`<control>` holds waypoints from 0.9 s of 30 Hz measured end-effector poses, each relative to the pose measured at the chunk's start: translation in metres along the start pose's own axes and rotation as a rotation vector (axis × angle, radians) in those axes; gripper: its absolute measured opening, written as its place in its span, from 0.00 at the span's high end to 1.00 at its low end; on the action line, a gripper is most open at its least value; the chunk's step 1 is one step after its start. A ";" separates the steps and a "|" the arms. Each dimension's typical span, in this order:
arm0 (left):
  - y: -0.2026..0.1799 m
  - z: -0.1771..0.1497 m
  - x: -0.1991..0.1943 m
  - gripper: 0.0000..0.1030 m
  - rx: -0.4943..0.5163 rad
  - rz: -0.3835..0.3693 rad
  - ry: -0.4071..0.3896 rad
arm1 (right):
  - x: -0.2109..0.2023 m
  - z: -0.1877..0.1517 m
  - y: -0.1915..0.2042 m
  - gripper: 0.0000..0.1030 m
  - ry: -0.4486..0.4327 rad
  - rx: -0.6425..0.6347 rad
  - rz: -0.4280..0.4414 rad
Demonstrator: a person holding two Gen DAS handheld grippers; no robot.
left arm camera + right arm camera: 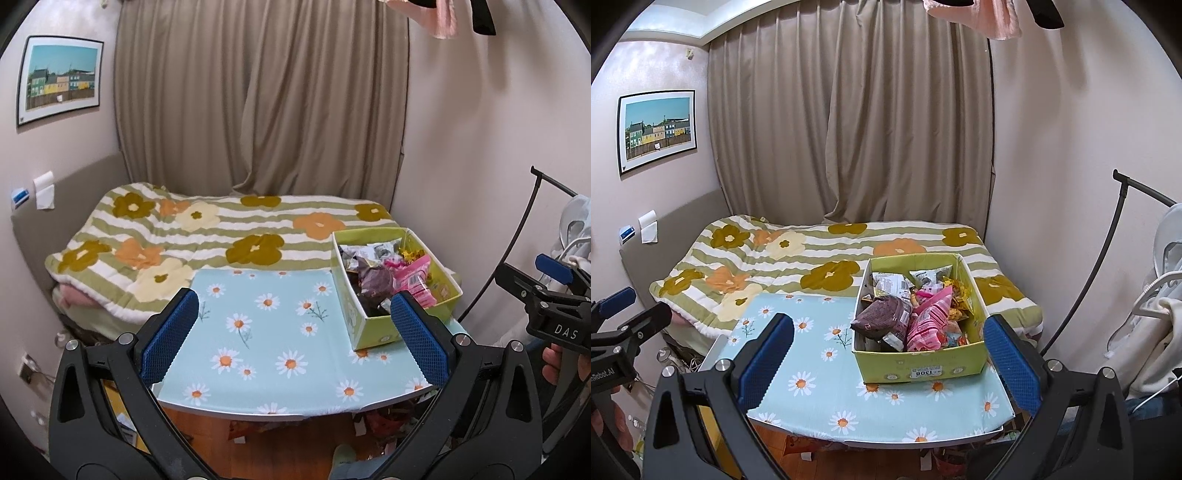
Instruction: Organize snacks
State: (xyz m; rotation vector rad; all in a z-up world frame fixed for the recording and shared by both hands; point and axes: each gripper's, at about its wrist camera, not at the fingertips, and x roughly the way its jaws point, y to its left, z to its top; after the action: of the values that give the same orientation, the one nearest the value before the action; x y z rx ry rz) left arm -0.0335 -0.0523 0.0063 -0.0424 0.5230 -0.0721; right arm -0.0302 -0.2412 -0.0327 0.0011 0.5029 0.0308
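Over on the far left wall hangs a framed picture (657,131) of coloured houses, and below it the bed with its flowered quilt (820,258) stretches across to the beige curtain (849,122). In front sits the small table (812,398) in its daisy-print cover, and here is the left gripper (295,332), fingers spread wide apart, blue pads (170,338) facing each other with nothing between them, hovering above the table's near edge. Moving right, the green snack box (923,369) stands on the table's right side, touching the cloth, its back wall close to the quilt. It is packed: a dark purple packet (882,317) lies on top at the left, a pink striped packet (929,321) just beside it, grey and yellow wrappers behind. The right gripper (890,350) is spread open too, holding nothing, framing that box from the near side. At the far right, pale clothes hang on a black rack (1108,258).
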 end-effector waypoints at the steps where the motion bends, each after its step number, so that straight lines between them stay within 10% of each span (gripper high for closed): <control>1: 0.000 0.000 0.000 0.00 0.000 0.001 0.000 | 0.001 0.001 0.000 0.01 0.000 0.000 -0.001; 27: 0.010 0.001 0.013 0.00 -0.013 0.060 -0.012 | 0.009 0.005 -0.001 0.01 0.012 0.006 -0.004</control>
State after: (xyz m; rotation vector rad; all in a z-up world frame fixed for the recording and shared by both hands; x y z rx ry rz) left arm -0.0211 -0.0435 0.0004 -0.0393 0.5126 -0.0096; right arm -0.0204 -0.2420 -0.0326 0.0055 0.5154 0.0252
